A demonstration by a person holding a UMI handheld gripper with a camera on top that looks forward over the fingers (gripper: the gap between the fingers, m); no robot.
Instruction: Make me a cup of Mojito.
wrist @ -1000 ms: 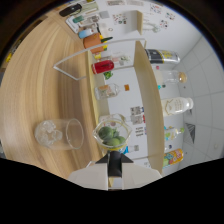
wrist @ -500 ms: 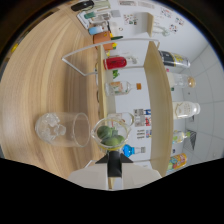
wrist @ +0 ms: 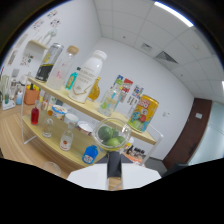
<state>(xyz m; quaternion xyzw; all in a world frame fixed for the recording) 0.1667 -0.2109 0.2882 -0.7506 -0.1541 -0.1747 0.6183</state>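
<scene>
Above the wooden counter, a small clear glass jar of green limes (wrist: 111,136) rides at the tip of the hand-held gripper (wrist: 114,167), lifted against a backdrop of two-tier wooden shelving (wrist: 60,97) and office ceiling. Half a second ago the camera looked down on the jar standing on the counter next to a larger glass; now the view has swung up and level with the shelves, and the jar has come with it. That suggests the limes have been picked up and are on their way to wherever the Mojito is being built, an early step with the mixing itself not yet begun.

The dark gripper stem sits directly beneath the jar, but its two fingers are lost against the black lower part of the view and a pale blurred patch, so how wide they stand, or whether both press on the glass, cannot be told. The jar's base is hidden there too.

Behind it, a tall white plastic bottle (wrist: 89,75), a yellow printed can (wrist: 144,111), a dark glass bottle (wrist: 48,62) and a small blue-capped pot (wrist: 90,153) line the shelves; their labels are unreadable. No drinking cup for the cocktail can be seen, and the counter below is cut off.
</scene>
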